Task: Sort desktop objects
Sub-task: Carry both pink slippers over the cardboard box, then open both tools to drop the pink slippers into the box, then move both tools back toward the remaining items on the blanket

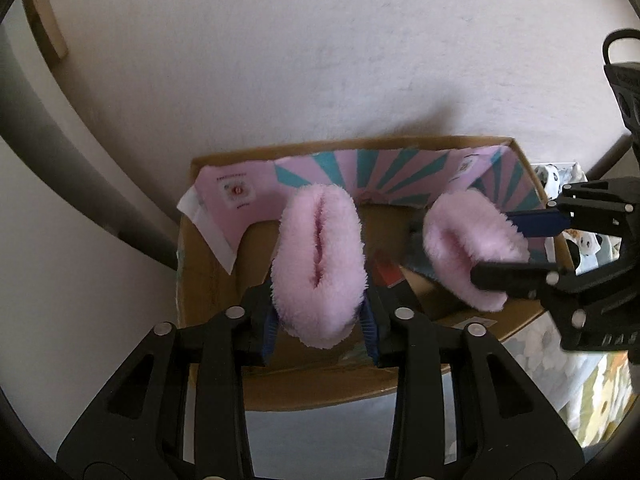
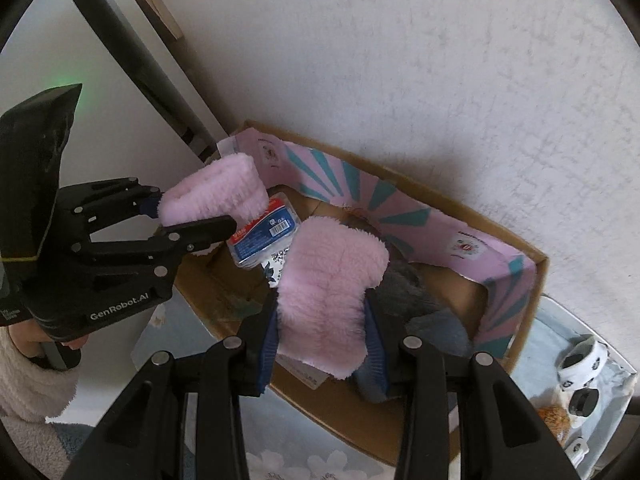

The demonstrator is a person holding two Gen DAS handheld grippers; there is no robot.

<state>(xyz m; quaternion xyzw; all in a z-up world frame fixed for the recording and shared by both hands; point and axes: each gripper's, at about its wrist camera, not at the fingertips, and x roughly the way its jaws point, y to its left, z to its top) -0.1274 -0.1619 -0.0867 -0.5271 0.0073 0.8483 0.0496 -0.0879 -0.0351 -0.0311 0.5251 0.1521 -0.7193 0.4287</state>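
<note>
Each gripper is shut on a fluffy pink slipper and holds it above an open cardboard box [image 1: 516, 160] against the wall. My left gripper [image 1: 320, 320] pinches one pink slipper [image 1: 320, 256]; it shows at the left of the right wrist view [image 2: 218, 190]. My right gripper [image 2: 320, 344] pinches the other pink slipper [image 2: 328, 288], seen at the right of the left wrist view [image 1: 468, 240]. The box [image 2: 536, 280] has a pink and teal striped liner [image 2: 360, 188].
In the box lie a blue and red packet [image 2: 266, 232] and a grey fluffy item [image 2: 424, 304]. Right of the box, a black and white patterned roll [image 2: 584, 360] lies on a pale patterned cloth. A dark metal leg [image 2: 132, 44] leans at the left.
</note>
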